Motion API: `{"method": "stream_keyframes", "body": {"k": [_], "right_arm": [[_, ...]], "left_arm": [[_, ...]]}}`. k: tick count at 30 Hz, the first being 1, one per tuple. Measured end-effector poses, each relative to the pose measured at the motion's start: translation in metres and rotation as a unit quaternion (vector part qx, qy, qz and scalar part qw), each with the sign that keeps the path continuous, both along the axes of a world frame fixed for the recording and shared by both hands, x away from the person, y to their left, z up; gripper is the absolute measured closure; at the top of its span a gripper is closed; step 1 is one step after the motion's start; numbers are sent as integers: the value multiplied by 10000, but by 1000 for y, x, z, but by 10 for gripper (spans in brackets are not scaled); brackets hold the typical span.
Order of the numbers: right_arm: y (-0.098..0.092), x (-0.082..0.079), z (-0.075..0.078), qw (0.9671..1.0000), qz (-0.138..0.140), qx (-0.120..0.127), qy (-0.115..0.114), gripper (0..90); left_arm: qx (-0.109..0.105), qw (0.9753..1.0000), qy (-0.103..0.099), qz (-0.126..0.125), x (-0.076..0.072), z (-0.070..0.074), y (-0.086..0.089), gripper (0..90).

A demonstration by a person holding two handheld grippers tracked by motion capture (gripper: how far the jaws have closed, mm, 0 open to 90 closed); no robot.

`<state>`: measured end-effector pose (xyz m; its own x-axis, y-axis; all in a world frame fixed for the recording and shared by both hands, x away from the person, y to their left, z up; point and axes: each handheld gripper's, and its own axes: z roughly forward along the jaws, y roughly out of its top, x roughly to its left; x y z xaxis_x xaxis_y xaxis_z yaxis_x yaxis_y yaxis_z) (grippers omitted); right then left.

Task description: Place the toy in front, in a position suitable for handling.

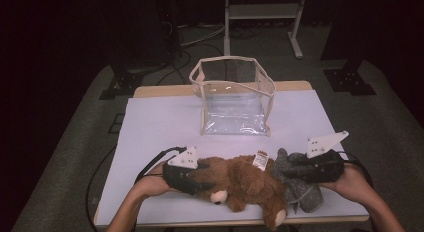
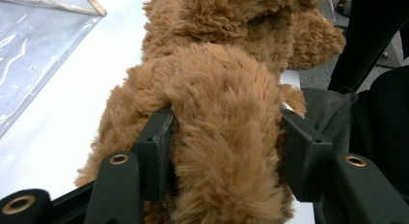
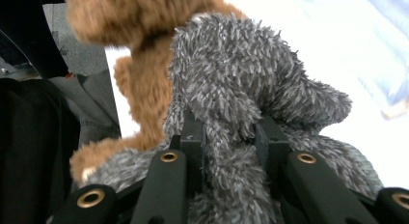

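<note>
1. A brown teddy bear [image 1: 240,184] lies on the white table [image 1: 150,127], near the front edge.
2. A grey soft toy [image 1: 295,184] lies right beside the bear, touching it on the bear's right side.
3. A white tag [image 1: 260,159] sticks out where the bear and the grey toy meet.
4. The left gripper [image 1: 192,177] is at the bear's left end. In the left gripper view its two black jaws squeeze a thick bit of brown fur [image 2: 222,137], one jaw on each side. It has a tight hold on the bear.
5. The right gripper [image 1: 300,169] is at the far side of the grey toy from the bear. In the right gripper view its jaws pinch a lump of grey fur [image 3: 231,113]. It holds the grey toy tight.
6. A clear bag [image 1: 235,97] with a tan rim stands open behind the bear, farther back on the table. It does not touch the bear.
7. A person's hands hold the grippers, one on each side of the bear.
</note>
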<state>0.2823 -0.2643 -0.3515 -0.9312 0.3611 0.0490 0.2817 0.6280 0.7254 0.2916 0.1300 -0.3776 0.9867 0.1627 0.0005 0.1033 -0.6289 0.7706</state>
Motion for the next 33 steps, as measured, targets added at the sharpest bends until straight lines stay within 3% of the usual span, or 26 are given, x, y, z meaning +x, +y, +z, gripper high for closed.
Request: {"method": "stream_keyframes", "body": {"k": [4, 8, 13, 15, 17, 20, 23, 24, 25, 27, 30, 32, 33], "right_arm": [[20, 5, 13, 9995, 225, -18, -212, 698], [32, 7, 10, 9992, 345, -82, -180, 698], [18, 6, -3, 9998, 168, 51, 46, 698], [0, 4, -9, 9999, -15, 111, 122, 697], [-8, 2, -4, 9997, -64, 184, 114, 697], [-6, 1, 16, 9997, 4, 246, -33, 698], [8, 4, 43, 9991, 212, 288, -229, 697], [8, 4, 43, 9991, 212, 288, -229, 697], [28, 7, 60, 9980, 444, 230, -374, 697], [36, 9, 64, 9975, 541, 196, -403, 697], [82, 20, 78, 9944, 960, 39, -439, 697], [106, 26, 76, 9925, 1154, -101, -391, 697], [106, 26, 76, 9925, 1154, -101, -391, 697]], "left_arm": [[29, 10000, -28, 5, -1, 0, 1, 440], [-44, 10000, -28, 10, -2, -2, 3, 439], [-98, 9999, -38, 4, -2, -2, 3, 436], [-82, 9999, -60, -26, -2, -1, 1, 434], [-79, 9999, -66, -21, -2, -1, 0, 433], [-40, 10000, -78, -12, -1, -1, -1, 433], [-39, 10000, -90, -13, -1, -1, -2, 433], [-20, 9999, -116, -24, -1, 0, -2, 433], [-11, 9999, -133, -35, 0, -1, -2, 433], [-19, 9999, -131, -35, 0, -1, -2, 433], [-58, 9999, -130, -19, 0, -1, -4, 432], [6, 9998, -189, -43, 0, 0, -5, 431], [6, 9998, -189, -43, 0, 0, -5, 431]]}}
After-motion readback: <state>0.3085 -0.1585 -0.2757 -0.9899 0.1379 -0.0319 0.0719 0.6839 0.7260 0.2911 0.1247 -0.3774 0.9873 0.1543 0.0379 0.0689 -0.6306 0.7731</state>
